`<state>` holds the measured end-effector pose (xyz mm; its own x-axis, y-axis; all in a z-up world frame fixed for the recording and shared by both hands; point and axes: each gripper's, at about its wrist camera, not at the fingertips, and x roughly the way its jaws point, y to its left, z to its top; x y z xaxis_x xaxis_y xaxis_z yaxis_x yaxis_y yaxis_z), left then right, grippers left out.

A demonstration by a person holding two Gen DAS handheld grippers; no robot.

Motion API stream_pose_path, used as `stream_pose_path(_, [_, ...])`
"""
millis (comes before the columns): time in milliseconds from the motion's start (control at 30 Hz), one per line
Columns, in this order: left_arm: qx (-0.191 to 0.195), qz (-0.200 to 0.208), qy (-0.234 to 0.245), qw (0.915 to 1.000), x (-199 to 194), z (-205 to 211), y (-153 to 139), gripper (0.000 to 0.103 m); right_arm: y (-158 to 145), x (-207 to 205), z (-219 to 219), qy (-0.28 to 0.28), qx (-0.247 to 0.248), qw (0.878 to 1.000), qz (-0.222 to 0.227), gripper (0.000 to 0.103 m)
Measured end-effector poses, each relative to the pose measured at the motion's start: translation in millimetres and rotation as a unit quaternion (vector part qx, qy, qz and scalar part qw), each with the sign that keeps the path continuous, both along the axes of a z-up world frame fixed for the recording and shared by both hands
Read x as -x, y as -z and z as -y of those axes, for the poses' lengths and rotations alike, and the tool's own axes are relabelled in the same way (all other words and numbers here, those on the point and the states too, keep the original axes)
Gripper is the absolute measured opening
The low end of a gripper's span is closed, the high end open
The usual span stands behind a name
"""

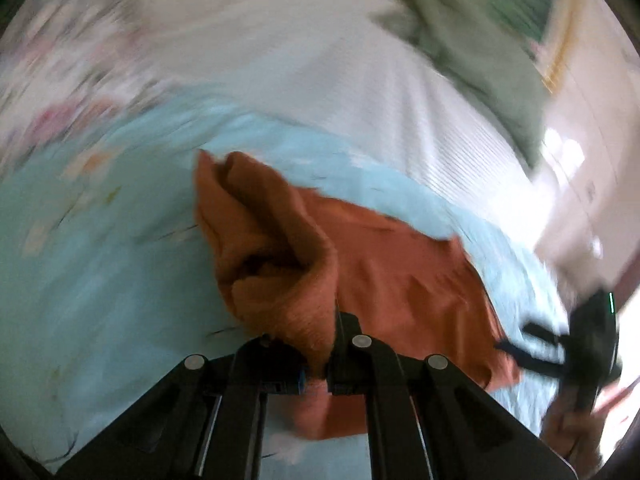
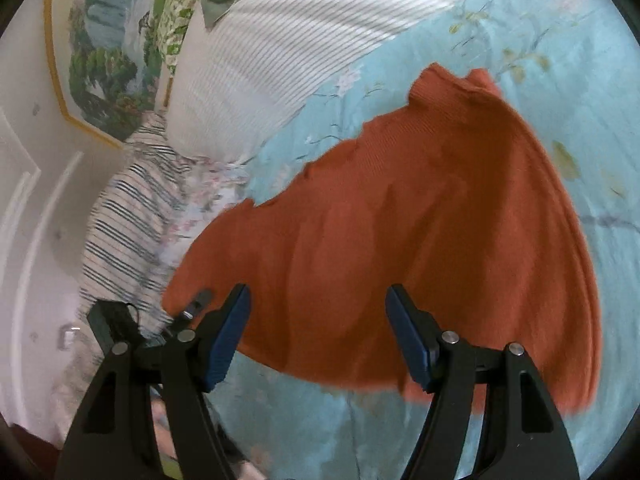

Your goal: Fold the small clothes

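1. The left gripper (image 1: 320, 356) is clamped on a bunched fold of the orange garment (image 1: 400, 280), its jaws pressed together on the cloth.
2. The pinched cloth rises in a ridge from the jaws; the rest of the garment lies on the light blue bedspread (image 1: 100, 260).
3. The left gripper points downward at a slant (its view is badly blurred).
4. The right gripper (image 2: 318, 336) stands with jaws wide apart and nothing between the pads (image 2: 228, 340); it points down over the near hem of the garment.
5. Beyond the garment lie a white ribbed pillow (image 2: 280, 60) and a striped pillow (image 2: 128, 220).
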<state>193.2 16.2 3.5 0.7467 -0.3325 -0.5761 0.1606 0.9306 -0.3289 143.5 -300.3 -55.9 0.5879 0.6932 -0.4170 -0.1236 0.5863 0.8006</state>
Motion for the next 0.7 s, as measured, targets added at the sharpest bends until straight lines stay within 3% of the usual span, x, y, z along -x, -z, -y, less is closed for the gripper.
stream_pose_path(100, [-0.072,0.024,0.061,0.9953,0,63,0,0.004,0,-26,1,-0.029,-0.010,0.999,-0.010,0.071])
stream_pose_path(233, [-0.127,0.017,0.116,0.9850,-1,119,27,0.004,6,-63,-14,-0.073,-0.017,0.997,-0.030,0.074])
stream_pose_path(367, [-0.150,0.003,0.124,0.9809,-1,133,47,0.004,20,-91,-39,-0.104,-0.002,0.993,-0.055,0.078])
stream_pose_path(533, [-0.183,0.016,0.132,0.9741,5,135,51,0.004,35,-139,-77,-0.137,0.003,0.987,-0.078,0.078])
stream_pose_path(633, [-0.210,0.020,0.137,0.9678,8,143,56,0.004,34,-165,-101,-0.154,0.034,0.984,-0.078,0.078])
stream_pose_path(667, [-0.217,0.021,0.138,0.9662,9,145,57,0.004,33,-171,-105,-0.157,0.044,0.984,-0.075,0.073])
stream_pose_path(700, [-0.224,0.024,0.138,0.9644,8,148,57,0.004,30,-176,-111,-0.159,0.061,0.983,-0.069,0.038])
